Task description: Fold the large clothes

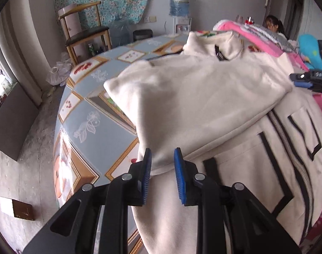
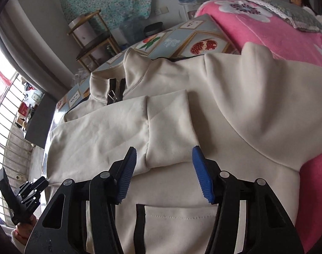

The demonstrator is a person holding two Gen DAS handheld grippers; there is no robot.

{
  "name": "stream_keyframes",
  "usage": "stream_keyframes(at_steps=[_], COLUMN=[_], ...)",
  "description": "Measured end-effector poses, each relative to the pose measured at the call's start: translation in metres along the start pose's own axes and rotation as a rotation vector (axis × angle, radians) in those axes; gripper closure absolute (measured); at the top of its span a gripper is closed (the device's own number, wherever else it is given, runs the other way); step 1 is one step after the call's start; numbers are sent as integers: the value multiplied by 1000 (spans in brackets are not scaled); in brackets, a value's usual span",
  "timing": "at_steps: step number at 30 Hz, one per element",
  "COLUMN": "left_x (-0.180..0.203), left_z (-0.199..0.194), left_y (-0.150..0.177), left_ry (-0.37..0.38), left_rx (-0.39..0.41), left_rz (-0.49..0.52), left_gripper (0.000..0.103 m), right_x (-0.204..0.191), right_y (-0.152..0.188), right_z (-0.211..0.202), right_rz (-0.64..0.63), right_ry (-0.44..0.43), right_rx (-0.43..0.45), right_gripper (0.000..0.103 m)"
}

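Cream zip-front jacket [image 2: 235, 110] lies flat on the patterned tablecloth [image 1: 110, 127], its collar [image 2: 137, 74] at the far end and its black-trimmed pockets [image 2: 177, 222] at the near end, so that the long axis runs away from both cameras. One sleeve [image 2: 110, 131] is folded across the chest, with its cuff [image 2: 169, 127] directly ahead of the right gripper [image 2: 164, 174]. That gripper's jaws stand wide apart, holding nothing, and straddle the cuff from the near side. Left gripper [image 1: 162, 175] sits at the jacket's left edge, where the folded sleeve bulges over the table rim; its jaws are parted with cream fabric between the blue pads [image 1: 178, 175], but no pinch is visible, so contact cannot be told. A pink blanket [image 2: 277, 31] lies beyond the jacket on the right side. By judgement, the right gripper is nearer the cuff and the left nearer the shoulder fold; any lengthwise fold would carry the hem away from the fingers toward the collar.
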State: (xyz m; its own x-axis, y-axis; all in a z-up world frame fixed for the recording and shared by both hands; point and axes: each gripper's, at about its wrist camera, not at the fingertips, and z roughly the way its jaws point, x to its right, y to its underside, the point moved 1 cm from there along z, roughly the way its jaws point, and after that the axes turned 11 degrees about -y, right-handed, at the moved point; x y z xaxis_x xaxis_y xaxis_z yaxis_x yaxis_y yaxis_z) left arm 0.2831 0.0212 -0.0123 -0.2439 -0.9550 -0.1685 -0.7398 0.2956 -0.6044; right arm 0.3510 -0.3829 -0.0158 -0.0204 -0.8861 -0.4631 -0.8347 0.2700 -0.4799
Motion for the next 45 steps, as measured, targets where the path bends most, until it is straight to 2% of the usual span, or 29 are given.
stream_keyframes(at_steps=[2,4,7,8,9,10,11,12,16,22,24,29,32,38,42,45], left_x=[1,4,14,19,23,27,31,37,52,61,62,60,60,62,61,61], left_z=[-10,-15,-11,-8,-4,0,5,11,33,65,67,69,69,70,71,71], left_y=[-6,-14,-28,-33,-37,-41,-45,-49,-59,-56,-56,-58,-58,-59,-60,-60], left_ry=[1,3,-1,5,7,3,-4,-8,-13,-32,-40,-32,-30,-39,-39,-41], left_rx=[21,20,3,-7,-14,-20,-26,-33,-61,-147,-150,-165,-167,-174,-178,-178], left_rz=[-17,-44,-69,-73,-77,-80,-82,-80,-86,-79,-60,-74,-73,-59,-61,-68], left_gripper=[80,63,54,52,45,40,38,34,27,27,27,27,27,27,27,27], right_x=[-5,1,2,3,5,9,16,27,96,216,254,344,381,417,428,425], right_y=[0,3,3,1,-1,-4,-8,-11,-20,-16,-15,-9,-4,0,-6,-10], right_z=[15,32,19,9,-6,-22,-37,-52,-110,-184,-200,-226,-231,-227,-220,-217], right_rz=[-31,-43,-41,-34,-28,-21,-12,7,172,418,501,737,852,973,972,936], right_ry=[24,65,31,5,-19,-30,-28,-19,66,212,230,210,195,195,217,278], right_rx=[-29,-72,-66,-50,-24,7,34,59,150,299,332,414,467,514,511,484], right_gripper=[50,51,51,46,41,32,26,25,23,23,23,36,43,47,54,69])
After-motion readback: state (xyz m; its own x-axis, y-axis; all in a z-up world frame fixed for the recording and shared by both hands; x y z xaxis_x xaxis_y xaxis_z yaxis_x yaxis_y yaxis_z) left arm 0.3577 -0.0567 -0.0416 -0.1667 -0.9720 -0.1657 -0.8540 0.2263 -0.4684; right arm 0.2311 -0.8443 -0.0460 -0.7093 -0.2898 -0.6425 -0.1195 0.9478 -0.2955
